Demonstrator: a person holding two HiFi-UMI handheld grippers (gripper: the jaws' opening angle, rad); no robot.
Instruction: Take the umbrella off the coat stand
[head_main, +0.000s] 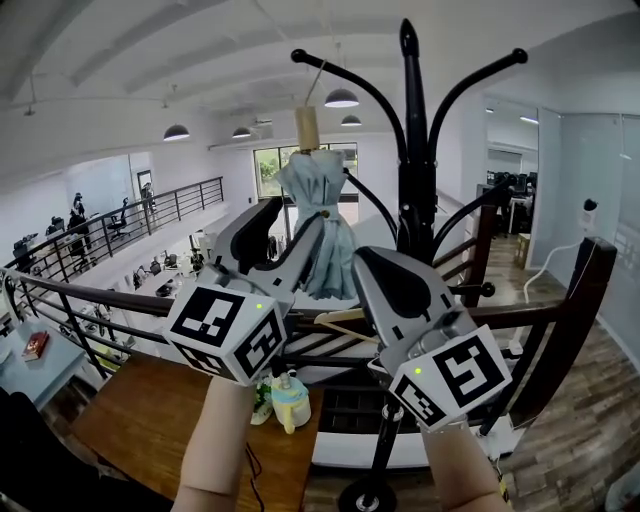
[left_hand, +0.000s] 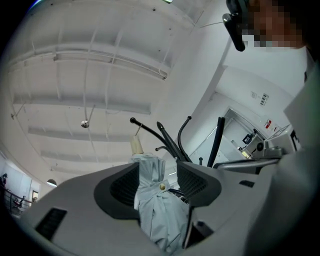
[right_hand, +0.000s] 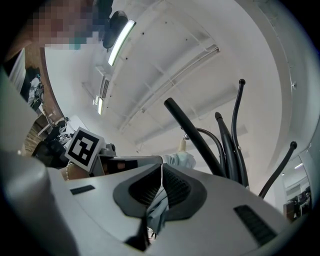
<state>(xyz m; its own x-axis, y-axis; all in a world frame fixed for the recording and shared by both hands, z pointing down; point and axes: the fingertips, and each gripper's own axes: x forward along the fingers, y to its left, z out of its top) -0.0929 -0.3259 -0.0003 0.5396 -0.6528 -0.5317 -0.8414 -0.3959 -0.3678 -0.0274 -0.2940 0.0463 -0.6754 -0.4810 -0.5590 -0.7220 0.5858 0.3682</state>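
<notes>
A folded light-blue umbrella (head_main: 318, 215) with a pale wooden handle (head_main: 306, 128) hangs by a thin loop from a curved arm of the black coat stand (head_main: 414, 190). My left gripper (head_main: 295, 222) reaches up around the umbrella's middle. In the left gripper view the umbrella (left_hand: 150, 200) lies between the pads, and a gap shows beside the right-hand pad. My right gripper (head_main: 368, 262) is raised just right of the umbrella, in front of the stand's pole. In the right gripper view its jaws (right_hand: 161, 177) are together, with umbrella fabric (right_hand: 181, 160) showing behind them.
The stand's other hook arms (head_main: 480, 75) spread above and to the right. A dark railing (head_main: 120, 295) and a wooden post (head_main: 570, 320) run behind the stand. Below lie a wooden table (head_main: 150, 420) with a pale bottle (head_main: 290, 400). A pendant lamp (head_main: 341, 98) hangs overhead.
</notes>
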